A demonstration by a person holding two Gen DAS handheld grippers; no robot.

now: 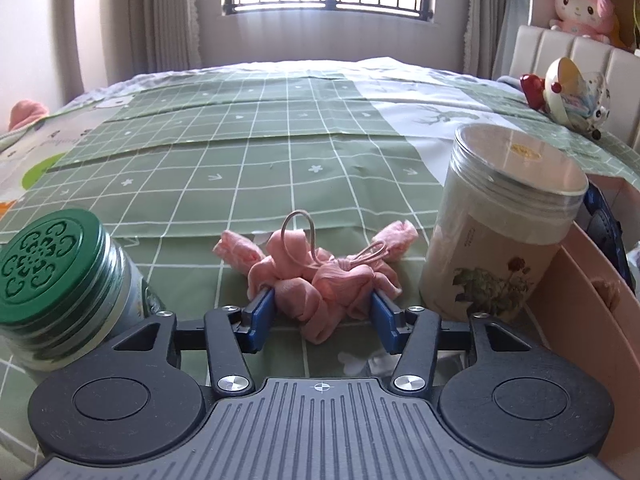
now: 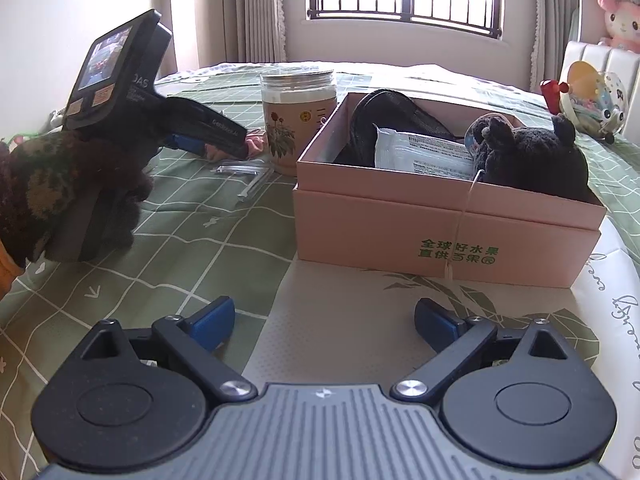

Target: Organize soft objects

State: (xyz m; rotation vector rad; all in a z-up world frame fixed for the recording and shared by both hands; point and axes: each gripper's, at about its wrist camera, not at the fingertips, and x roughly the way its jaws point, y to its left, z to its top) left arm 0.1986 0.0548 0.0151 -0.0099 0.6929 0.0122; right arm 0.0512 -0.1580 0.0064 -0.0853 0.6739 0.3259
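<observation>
On the green checked bedspread (image 1: 248, 168), the left gripper (image 1: 322, 312) has its blue pads at either side of a pink scrunchie (image 1: 316, 276) (whether the pads press the fabric or merely touch it I cannot tell), with a green-lidded jar (image 1: 52, 276) at its nine o'clock and a flower-labelled jar (image 1: 500, 224) at its three o'clock. The right gripper (image 2: 324, 324) hangs wide with nothing between its fingers; at its one o'clock stands the pink box (image 2: 440, 236), which holds a black plush toy (image 2: 532, 156) and a white packet (image 2: 424, 152).
</observation>
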